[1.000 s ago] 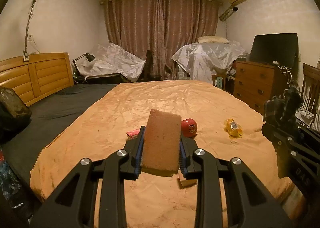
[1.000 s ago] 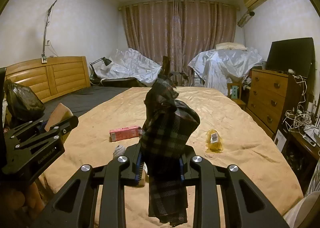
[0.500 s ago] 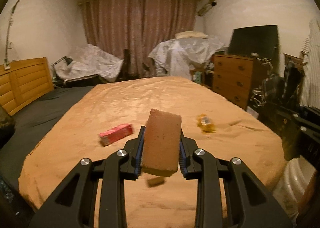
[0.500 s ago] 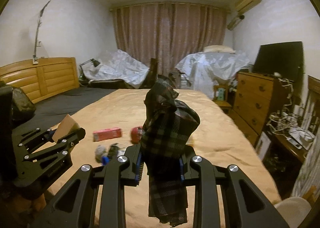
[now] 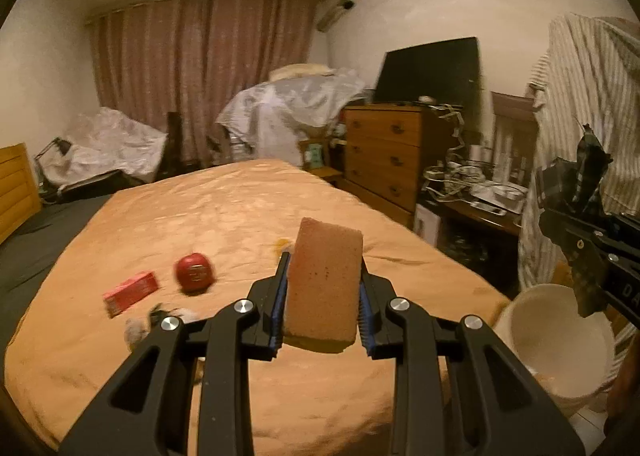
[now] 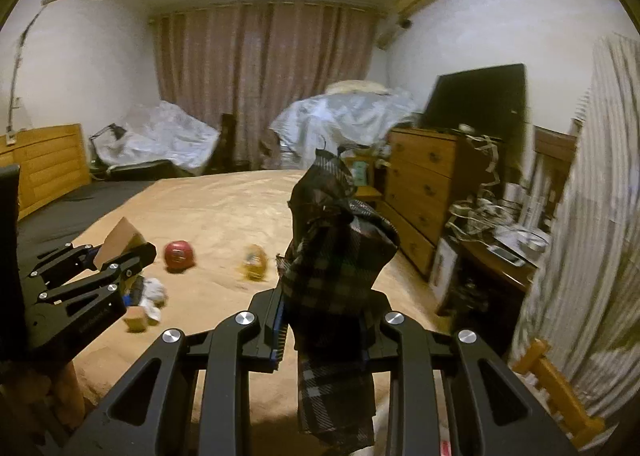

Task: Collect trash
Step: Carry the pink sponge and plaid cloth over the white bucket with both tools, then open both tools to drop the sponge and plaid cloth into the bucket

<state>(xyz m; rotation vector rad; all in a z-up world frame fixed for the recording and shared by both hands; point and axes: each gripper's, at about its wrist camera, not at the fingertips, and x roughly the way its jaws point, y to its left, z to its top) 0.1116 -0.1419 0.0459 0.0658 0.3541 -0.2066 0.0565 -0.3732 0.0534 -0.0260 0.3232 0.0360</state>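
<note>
left wrist: sponge [image 5: 323, 285] clamped between fingers [image 5: 279, 298].

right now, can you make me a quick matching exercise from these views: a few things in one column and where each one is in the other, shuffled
Things:
1. brown sponge
2. plaid cloth
3. red round tin
4. white bucket

Places:
A. on the floor at the bed's corner
B. clamped in the right gripper
C. lying on the orange bedspread
D. clamped in the left gripper

Pairs: 1-D, 2-B, 3-C, 4-A
</note>
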